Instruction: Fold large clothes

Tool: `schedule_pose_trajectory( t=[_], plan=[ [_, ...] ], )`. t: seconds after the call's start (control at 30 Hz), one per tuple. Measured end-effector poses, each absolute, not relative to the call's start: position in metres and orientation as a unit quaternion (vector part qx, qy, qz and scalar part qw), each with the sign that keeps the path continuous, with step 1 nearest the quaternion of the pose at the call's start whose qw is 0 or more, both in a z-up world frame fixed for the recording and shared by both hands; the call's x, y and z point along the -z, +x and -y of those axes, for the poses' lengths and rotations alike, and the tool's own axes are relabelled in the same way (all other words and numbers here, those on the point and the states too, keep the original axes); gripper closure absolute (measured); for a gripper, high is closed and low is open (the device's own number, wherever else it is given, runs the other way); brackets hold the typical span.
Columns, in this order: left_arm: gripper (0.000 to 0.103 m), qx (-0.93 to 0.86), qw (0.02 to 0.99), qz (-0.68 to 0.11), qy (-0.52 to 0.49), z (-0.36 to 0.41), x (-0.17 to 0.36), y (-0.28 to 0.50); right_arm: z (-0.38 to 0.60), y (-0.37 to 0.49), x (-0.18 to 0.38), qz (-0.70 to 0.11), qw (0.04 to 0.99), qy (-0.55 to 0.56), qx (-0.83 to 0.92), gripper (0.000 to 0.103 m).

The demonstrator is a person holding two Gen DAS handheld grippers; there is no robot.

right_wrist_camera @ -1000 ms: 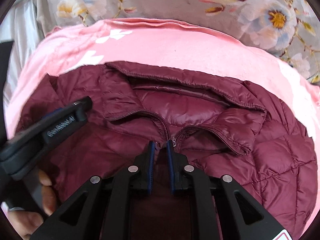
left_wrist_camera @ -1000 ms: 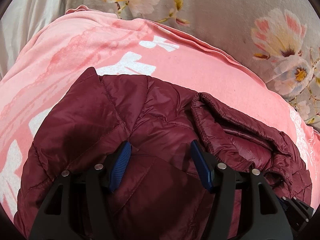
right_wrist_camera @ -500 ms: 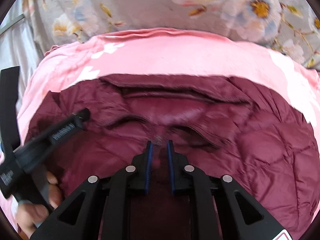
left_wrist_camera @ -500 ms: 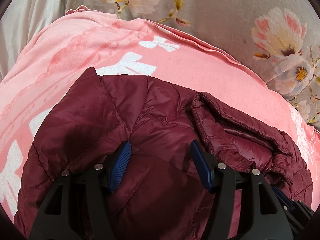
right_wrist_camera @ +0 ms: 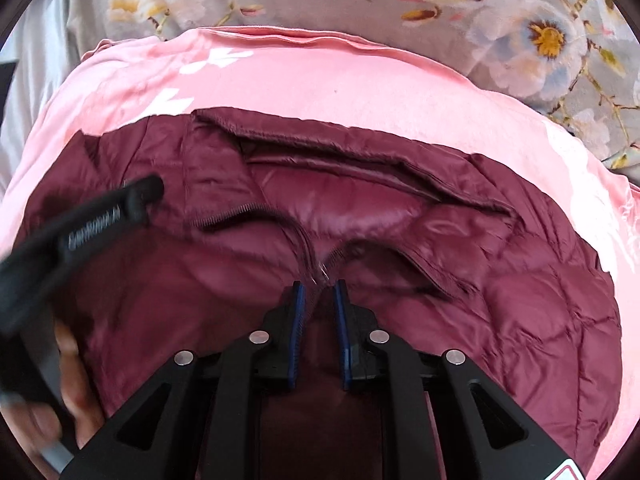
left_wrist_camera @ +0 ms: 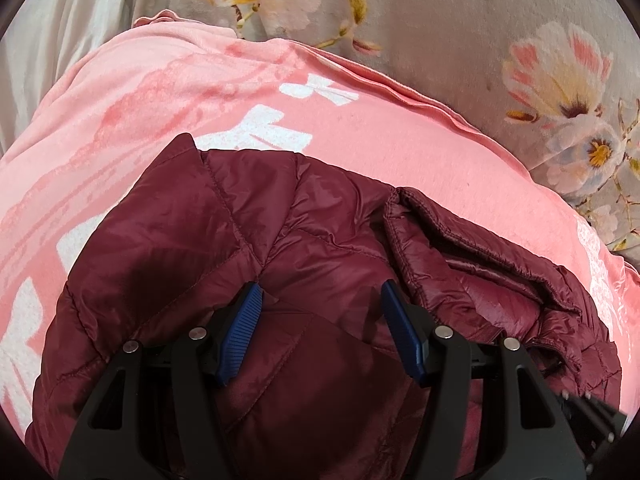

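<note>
A maroon quilted puffer jacket (left_wrist_camera: 248, 248) lies on a pink blanket (left_wrist_camera: 360, 128), collar toward the far side. My left gripper (left_wrist_camera: 320, 298) is open, its blue pads resting over the jacket's left shoulder area with fabric between them. My right gripper (right_wrist_camera: 320, 286) is nearly shut around the jacket's front at the zipper (right_wrist_camera: 324, 268), just below the open collar (right_wrist_camera: 360, 168). The jacket also fills the right wrist view (right_wrist_camera: 520, 300). The left gripper's body (right_wrist_camera: 100, 216) shows blurred at the left of the right wrist view, with the hand holding it.
The pink blanket with white prints (right_wrist_camera: 360, 80) covers a bed with a grey floral sheet (left_wrist_camera: 480, 40) beyond it. Pale fabric (left_wrist_camera: 60, 40) lies at the far left.
The right gripper has shifted over the jacket front and the zipper and collar now sit closer to its tips. The left gripper holds still.
</note>
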State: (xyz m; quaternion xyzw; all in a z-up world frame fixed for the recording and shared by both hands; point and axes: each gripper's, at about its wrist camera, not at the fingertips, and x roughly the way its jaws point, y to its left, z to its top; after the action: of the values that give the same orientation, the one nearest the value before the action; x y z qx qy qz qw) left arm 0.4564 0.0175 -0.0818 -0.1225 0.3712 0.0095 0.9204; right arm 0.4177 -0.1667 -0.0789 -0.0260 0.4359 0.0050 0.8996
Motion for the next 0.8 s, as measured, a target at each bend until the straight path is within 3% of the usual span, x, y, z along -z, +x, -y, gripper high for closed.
schedule_pose_trajectory(
  t=[0.47,0.8],
  plan=[
    [0.043,-0.012,0.920,-0.372,-0.119,-0.017,0.083,0.457,0.180,0.397,0.064,-0.401,0.915,0.043,-0.013,0.090],
    [0.039,0.036,0.914,-0.388,-0.111,-0.026,0.061,0.395,0.210,0.297,0.047,-0.381,0.922,0.066,-0.027,0.090]
  ],
)
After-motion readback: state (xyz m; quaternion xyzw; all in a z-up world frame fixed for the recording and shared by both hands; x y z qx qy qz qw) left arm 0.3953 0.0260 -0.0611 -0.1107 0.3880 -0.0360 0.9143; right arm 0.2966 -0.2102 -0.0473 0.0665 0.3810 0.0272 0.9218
